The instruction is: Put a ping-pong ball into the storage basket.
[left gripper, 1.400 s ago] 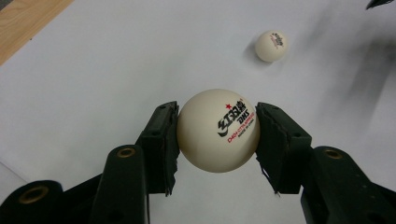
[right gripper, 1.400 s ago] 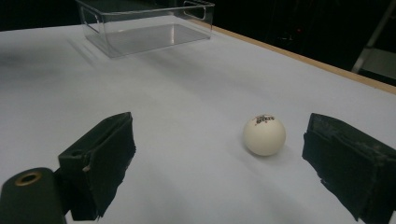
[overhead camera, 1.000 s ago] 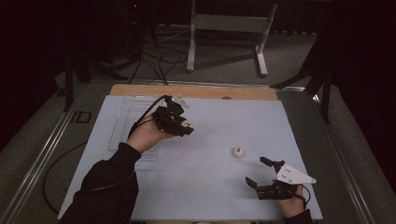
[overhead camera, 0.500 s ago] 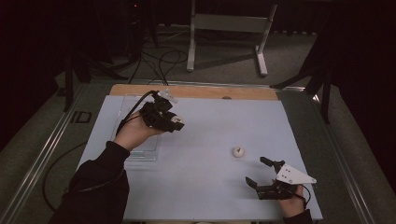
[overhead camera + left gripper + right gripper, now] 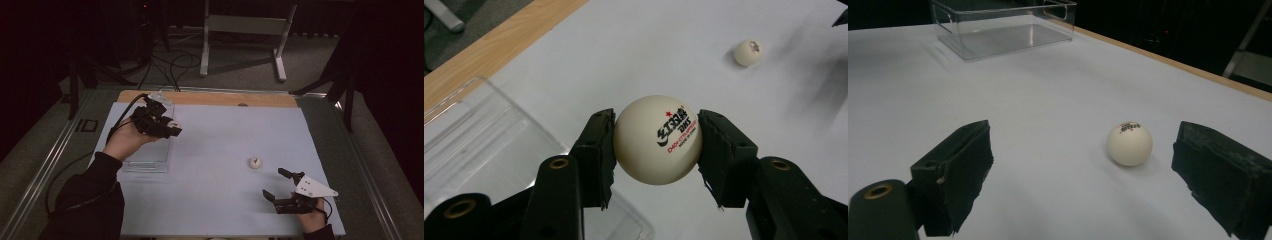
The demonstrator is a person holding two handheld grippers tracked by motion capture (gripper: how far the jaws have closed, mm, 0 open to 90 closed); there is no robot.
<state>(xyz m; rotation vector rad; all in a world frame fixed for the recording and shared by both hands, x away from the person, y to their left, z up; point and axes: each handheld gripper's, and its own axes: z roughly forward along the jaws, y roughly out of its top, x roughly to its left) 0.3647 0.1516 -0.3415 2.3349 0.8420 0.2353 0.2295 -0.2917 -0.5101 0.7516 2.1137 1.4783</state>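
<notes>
Carried ball (image 5: 657, 139), pinched in left gripper (image 5: 170, 127), leftward over bin (image 5: 150, 161) (drop likely next). Right gripper (image 5: 278, 184) spread, idle near second ball (image 5: 255, 162).

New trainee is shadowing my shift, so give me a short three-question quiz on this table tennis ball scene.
1. True or false: the left gripper is clamped on a table tennis ball.
2. Where does the second table tennis ball lie? A) inside the clear plastic bin B) on the white table surface, in front of the right gripper C) on the floor
3. Fill in: the jaws of the right gripper stand ____.

Key: 1 true, both pads press its sides. 2 B, with the ball ahead of the open jaws and apart from them. 3 open.
</notes>
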